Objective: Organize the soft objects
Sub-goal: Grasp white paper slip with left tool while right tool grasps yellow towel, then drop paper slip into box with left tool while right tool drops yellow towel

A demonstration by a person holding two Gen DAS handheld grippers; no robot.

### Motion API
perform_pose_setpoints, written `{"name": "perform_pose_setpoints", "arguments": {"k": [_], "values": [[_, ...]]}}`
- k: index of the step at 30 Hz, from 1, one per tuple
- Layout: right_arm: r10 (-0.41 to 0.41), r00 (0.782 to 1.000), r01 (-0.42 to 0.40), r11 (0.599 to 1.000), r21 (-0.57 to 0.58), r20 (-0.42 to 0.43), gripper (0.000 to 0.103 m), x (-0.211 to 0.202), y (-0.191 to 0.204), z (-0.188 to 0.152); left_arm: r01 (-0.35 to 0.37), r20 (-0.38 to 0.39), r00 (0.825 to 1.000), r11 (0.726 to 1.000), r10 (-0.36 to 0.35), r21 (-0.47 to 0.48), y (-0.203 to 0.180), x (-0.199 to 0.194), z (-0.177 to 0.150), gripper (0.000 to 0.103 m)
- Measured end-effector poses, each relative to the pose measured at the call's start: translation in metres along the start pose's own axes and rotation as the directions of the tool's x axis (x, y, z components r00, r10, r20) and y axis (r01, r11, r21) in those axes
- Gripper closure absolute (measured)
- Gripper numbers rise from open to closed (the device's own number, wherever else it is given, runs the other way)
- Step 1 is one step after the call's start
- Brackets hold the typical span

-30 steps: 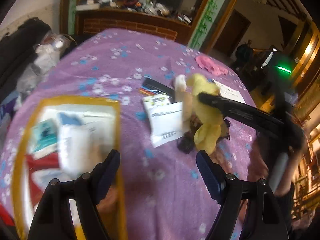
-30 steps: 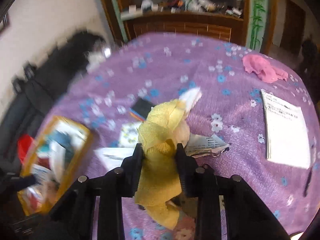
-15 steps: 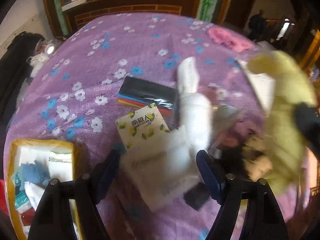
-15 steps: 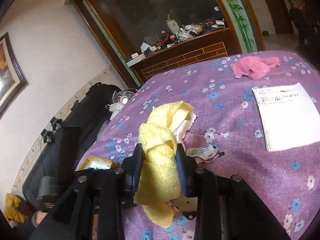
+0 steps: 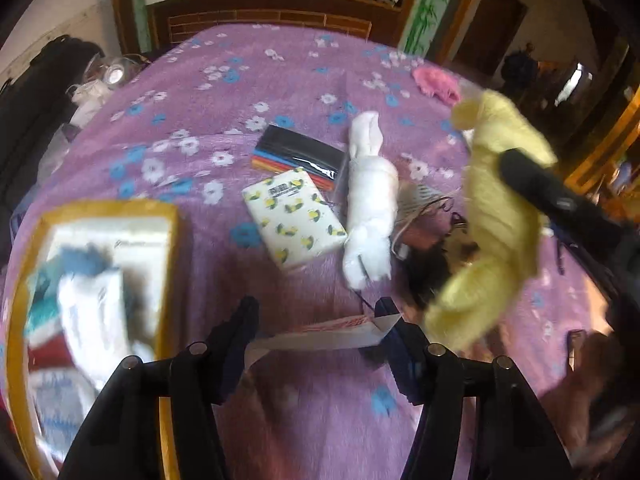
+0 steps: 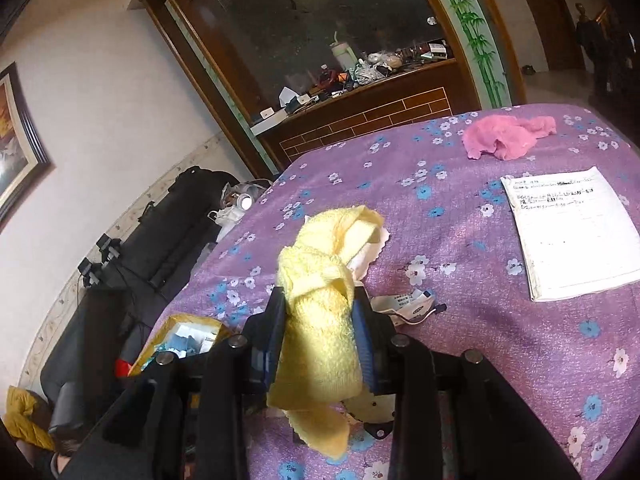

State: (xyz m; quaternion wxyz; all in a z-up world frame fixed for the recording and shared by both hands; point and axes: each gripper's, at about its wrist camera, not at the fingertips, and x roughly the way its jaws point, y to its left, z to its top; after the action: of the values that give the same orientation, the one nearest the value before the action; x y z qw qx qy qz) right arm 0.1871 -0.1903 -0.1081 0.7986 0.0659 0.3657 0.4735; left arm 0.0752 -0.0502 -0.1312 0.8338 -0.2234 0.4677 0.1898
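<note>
In the left wrist view, the left tool [image 5: 316, 320] is hovering low over the purple flowered counter [image 5: 280, 80], its jaws standing wide with a white paper slip [image 5: 320, 336] lying between the tips; whether the tips are pressing it I cannot tell. Just ahead, a white rolled cloth [image 5: 370, 196] is lying with its long axis running away from the camera, the narrow end pointing to the far edge, beside a lemon-print tissue pack [image 5: 294, 218] and a dark packet of coloured strips [image 5: 300, 156]. A yellow-rimmed box [image 5: 168, 264] of soft things is sitting at the left, and a pink cloth [image 5: 436, 82] is lying far off. At the right, the yellow towel [image 5: 496, 216] is hanging upright in the air from the right tool's dark finger [image 5: 560, 204]. Against half a second ago, the left tool is pulling back, so the box is filling more of the view and the paper is now at the tips. In the right wrist view, the right tool [image 6: 320, 328] is clamping narrowly on the yellow towel [image 6: 320, 320], whose long axis is running along the fingers, its folded top pointing forward and its tail drooping below. The pink cloth [image 6: 504, 140] and a written sheet [image 6: 572, 232] are lying beyond; the grip looks unchanged, with the tool lifted slightly.
</note>
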Motion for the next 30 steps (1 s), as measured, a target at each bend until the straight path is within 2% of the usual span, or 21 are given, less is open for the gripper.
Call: {"name": "perform_pose_setpoints", "arguments": {"k": [2, 3, 4, 6, 11, 13, 15, 19, 21, 27, 30], "values": [[0.009, 1.0, -0.009, 1.0, -0.005, 0.007, 0.072, -0.002, 0.003, -0.001, 0.081, 0.057, 0.995, 0.996, -0.079, -0.034, 0.007, -0.024, -0.004, 0.04], [0.021, 1.0, -0.02, 1.0, -0.021, 0.023, 0.072, -0.004, 0.006, -0.002, 0.094, 0.083, 0.992, 0.994, -0.09, -0.047, 0.011, -0.034, -0.005, 0.04], [0.023, 0.999, -0.022, 0.999, -0.034, 0.034, 0.072, -0.006, 0.009, -0.003, 0.094, 0.102, 0.991, 0.994, -0.087, -0.061, 0.016, -0.045, -0.006, 0.048], [0.027, 0.999, -0.024, 0.998, -0.053, 0.045, 0.072, -0.006, 0.013, -0.004, 0.118, 0.141, 0.984, 0.99, -0.107, -0.075, 0.029, -0.072, -0.01, 0.047], [0.093, 0.994, -0.085, 0.989, -0.118, 0.063, 0.072, -0.012, 0.033, -0.01, 0.102, 0.224, 0.972, 0.986, -0.07, -0.131, 0.073, -0.137, -0.033, 0.047], [0.126, 0.99, -0.115, 0.981, -0.155, 0.063, 0.072, -0.014, 0.045, -0.015, 0.092, 0.229, 0.972, 0.978, -0.048, -0.188, 0.097, -0.156, -0.047, 0.047], [0.164, 0.986, -0.157, 0.978, -0.137, 0.04, 0.072, -0.014, 0.059, -0.022, 0.094, 0.248, 0.968, 0.972, -0.038, -0.216, 0.116, -0.165, -0.06, 0.047], [0.293, 0.955, -0.296, 0.946, -0.134, -0.042, 0.072, -0.015, 0.104, -0.04, 0.07, 0.234, 0.972, 0.96, -0.005, -0.272, 0.147, -0.159, -0.083, 0.047], [0.325, 0.94, -0.337, 0.93, -0.149, -0.103, 0.072, -0.009, 0.133, -0.05, 0.06, 0.205, 0.979, 0.952, 0.002, -0.3, 0.16, -0.149, -0.09, 0.047], [0.29, 0.931, -0.333, 0.923, -0.191, -0.221, 0.071, 0.028, 0.19, -0.075, 0.043, 0.188, 0.982, 0.948, 0.018, -0.314, 0.182, -0.133, -0.099, 0.047], [0.228, 0.942, -0.281, 0.938, -0.205, -0.245, 0.071, 0.052, 0.199, -0.083, 0.052, 0.204, 0.979, 0.947, 0.014, -0.316, 0.19, -0.123, -0.097, 0.045]]}}
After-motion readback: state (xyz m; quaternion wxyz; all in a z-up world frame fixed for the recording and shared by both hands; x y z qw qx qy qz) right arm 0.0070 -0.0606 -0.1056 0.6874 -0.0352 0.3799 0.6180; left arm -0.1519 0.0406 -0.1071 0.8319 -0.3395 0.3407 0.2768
